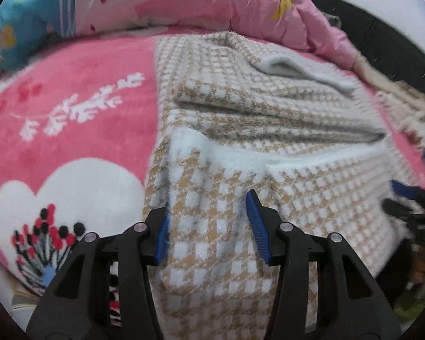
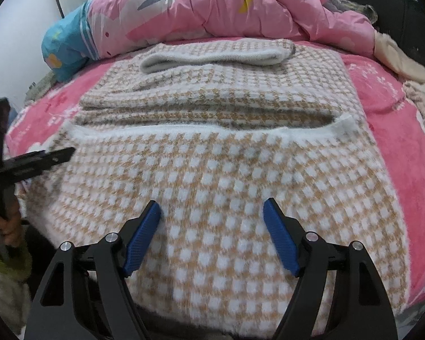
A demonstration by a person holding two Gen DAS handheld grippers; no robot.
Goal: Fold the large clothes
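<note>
A tan-and-white checked knit sweater (image 2: 212, 153) lies spread on a pink bed blanket (image 1: 70, 130), its lower part draped over the near bed edge. Its sleeves are folded across the chest, and a white cuff (image 2: 212, 55) lies at the far side. My left gripper (image 1: 208, 201) is open, just above the sweater's near left edge. The fabric lies flat under its blue pads (image 1: 257, 226), and the left pad sits against the edge. My right gripper (image 2: 212, 202) is open wide over the hanging lower part. Each gripper shows at the rim of the other view: left gripper (image 2: 42, 155), right gripper (image 1: 405, 198).
A bunched pink quilt (image 2: 240, 8) with a blue end (image 2: 62, 48) is piled along the far side of the bed. Cream cloth (image 2: 410, 70) lies at the right edge. A hand (image 2: 8, 226) holds the left gripper's handle. A dark headboard (image 1: 382, 42) stands behind.
</note>
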